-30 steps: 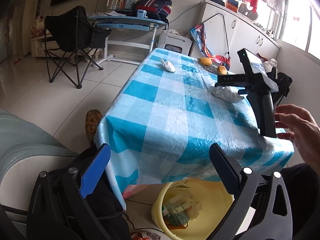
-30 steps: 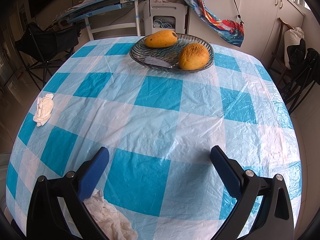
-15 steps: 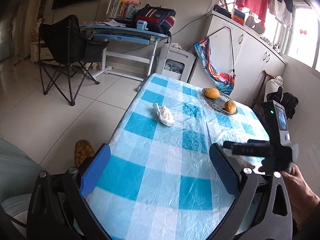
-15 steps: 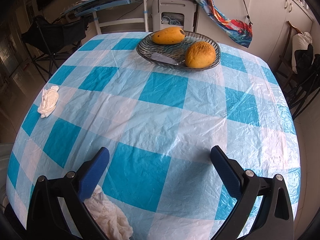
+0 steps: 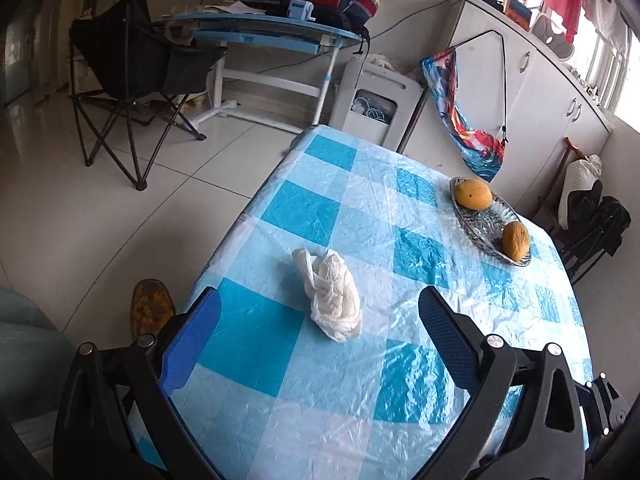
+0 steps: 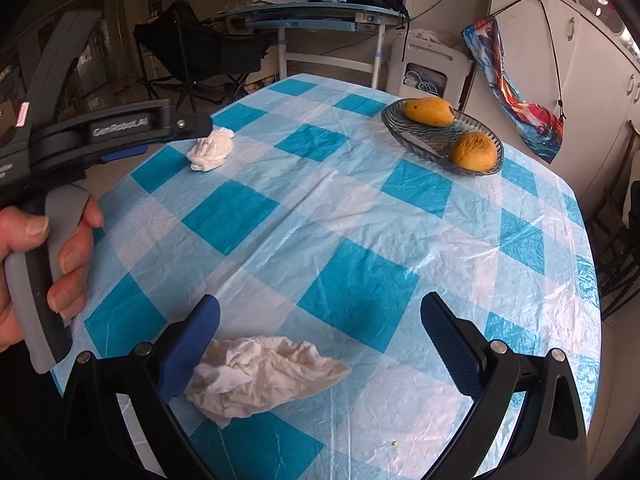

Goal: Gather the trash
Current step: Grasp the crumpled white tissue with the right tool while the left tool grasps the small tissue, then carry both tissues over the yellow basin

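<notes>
Nearest the right wrist camera, the right gripper (image 6: 320, 344) stood wide open over the near edge of the table (image 6: 360, 280), holding nothing. A flattened, stained tissue (image 6: 260, 376) lay on the checked plastic cover just inside its left finger, seemingly touching the pad, though the angle made real contact hard to judge. At the left of that view a hand (image 6: 44, 264) gripped the handle of the other tool.

The left gripper (image 5: 320, 344) was likewise spread wide and empty, hovering over the left side of the table. The second piece of trash, a crumpled white wad (image 5: 332, 292) (tissue or thin plastic, hard to say which), sat between the lines of its fingers but a little beyond their tips, not yet enclosed.

Further off, toward the far right of the table, a glass dish (image 5: 476, 236) held two orange-yellow fruits (image 5: 474, 195), which did not look like trash. Beyond the table stood a folding chair (image 5: 132, 64) and a desk (image 5: 272, 32) against the far wall.

As for progress, both visible scraps were on the table and neither tool had closed on anything, so the collecting in these views looked barely begun. No bin showed in either view. What remained, by this reading, was to close on each scrap, lift it, and carry it to wherever the trash was meant to go.
</notes>
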The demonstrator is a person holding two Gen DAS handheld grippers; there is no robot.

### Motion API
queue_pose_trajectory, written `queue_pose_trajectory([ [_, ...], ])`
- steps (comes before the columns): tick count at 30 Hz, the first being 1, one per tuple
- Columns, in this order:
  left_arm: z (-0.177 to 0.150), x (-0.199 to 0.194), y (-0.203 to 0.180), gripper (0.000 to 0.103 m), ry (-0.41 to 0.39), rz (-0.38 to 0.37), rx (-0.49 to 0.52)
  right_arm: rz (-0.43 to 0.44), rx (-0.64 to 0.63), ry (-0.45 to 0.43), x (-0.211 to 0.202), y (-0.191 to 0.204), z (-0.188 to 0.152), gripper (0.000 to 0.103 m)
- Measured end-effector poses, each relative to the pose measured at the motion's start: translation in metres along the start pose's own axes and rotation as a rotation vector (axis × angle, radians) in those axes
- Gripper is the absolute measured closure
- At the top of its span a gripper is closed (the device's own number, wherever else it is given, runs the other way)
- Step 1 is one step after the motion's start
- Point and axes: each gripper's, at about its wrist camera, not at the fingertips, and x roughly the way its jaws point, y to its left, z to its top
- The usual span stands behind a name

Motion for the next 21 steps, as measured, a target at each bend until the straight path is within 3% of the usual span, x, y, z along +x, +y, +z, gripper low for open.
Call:
queue_pose_trajectory([
  [5,0.009,0.025,-0.006,0.008,0.064,0.003,-0.003,0.031,0.004,0.007,0.002,-0.001,0.001,0.009],
  [7,0.011,0.031,-0.011,0.011,0.075,0.006,0.004,0.033,0.004,0.014,0.003,-0.002,0.001,0.015],
  [9,0.012,0.036,-0.017,0.016,0.091,0.005,0.020,0.032,-0.002,0.024,0.005,-0.001,0.000,0.027],
  [11,0.010,0.037,-0.024,0.026,0.097,0.015,0.059,0.044,-0.004,0.030,0.006,0.000,-0.001,0.038],
  [12,0.009,0.037,-0.028,0.036,0.100,0.022,0.079,0.051,-0.001,0.034,0.007,0.000,-0.002,0.050],
  [13,0.009,0.037,-0.031,0.048,0.104,0.029,0.094,0.059,0.003,0.030,0.006,0.000,-0.002,0.054],
  [14,0.008,0.036,-0.032,0.055,0.105,0.032,0.104,0.059,0.006,0.027,0.005,-0.001,-0.002,0.064],
  [16,0.006,0.035,-0.034,0.083,0.121,0.019,0.129,0.077,0.015,0.022,0.003,-0.002,-0.004,0.075],
  [18,0.001,0.030,-0.033,0.085,0.134,-0.010,0.143,0.100,0.039,0.018,0.001,-0.005,-0.006,0.085],
  [21,-0.008,0.016,-0.026,0.087,0.145,-0.050,0.147,0.153,0.118,0.010,-0.004,-0.013,-0.012,0.089],
])
